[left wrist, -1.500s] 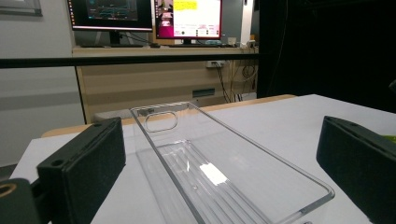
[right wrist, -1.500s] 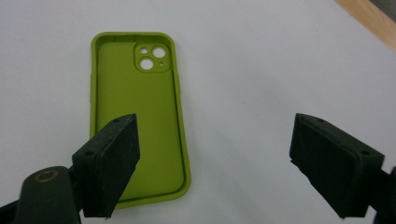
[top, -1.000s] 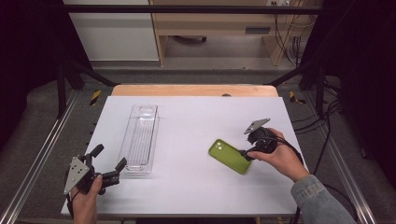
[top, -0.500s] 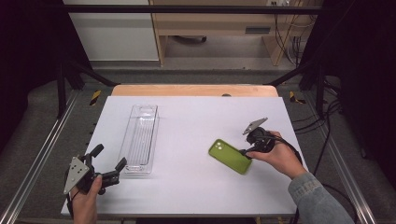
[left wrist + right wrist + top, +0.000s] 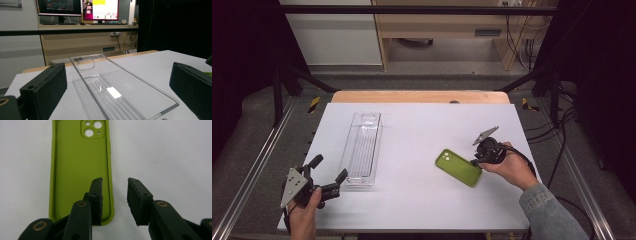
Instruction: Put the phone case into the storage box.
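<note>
The right gripper (image 5: 114,195) is straddled, fingers narrowly parted, over the green phone case's (image 5: 81,167) edge for a grasp. The left gripper (image 5: 328,172) is held wide open beside the clear tray (image 5: 361,149) on the desk (image 5: 422,130).

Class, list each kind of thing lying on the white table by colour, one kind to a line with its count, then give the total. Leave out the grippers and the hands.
Green phone case: 1
Clear plastic tray: 1
Total: 2
</note>
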A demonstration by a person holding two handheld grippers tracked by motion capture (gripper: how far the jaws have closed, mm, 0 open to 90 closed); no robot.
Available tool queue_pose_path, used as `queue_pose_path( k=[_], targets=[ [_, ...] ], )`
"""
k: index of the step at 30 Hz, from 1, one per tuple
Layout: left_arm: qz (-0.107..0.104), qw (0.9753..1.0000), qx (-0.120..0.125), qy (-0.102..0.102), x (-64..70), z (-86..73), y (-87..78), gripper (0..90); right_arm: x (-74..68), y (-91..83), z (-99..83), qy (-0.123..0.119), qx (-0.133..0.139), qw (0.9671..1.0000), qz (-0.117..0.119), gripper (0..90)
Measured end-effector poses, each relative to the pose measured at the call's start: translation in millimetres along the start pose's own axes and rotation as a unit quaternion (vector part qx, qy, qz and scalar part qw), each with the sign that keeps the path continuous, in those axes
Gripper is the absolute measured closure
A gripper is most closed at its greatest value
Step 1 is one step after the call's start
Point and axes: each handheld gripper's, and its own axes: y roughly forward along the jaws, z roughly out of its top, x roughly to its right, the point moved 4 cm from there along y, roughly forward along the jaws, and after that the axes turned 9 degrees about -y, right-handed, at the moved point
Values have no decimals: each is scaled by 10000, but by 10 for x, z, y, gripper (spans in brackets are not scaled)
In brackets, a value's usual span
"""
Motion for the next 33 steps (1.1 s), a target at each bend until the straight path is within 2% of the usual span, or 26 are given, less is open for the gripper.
queue_pose_path(
  k=[11, 33],
  targets=[
    [-11, 10000, -22, 6, 1, -5, 3, 7, -4, 68, -105, 161, -28, 9998, 106, 727],
    [-46, 10000, -55, -20, 7, -13, 12, 8, -1, 154, -202, 394, -8, 9988, 303, 759]
  ],
)
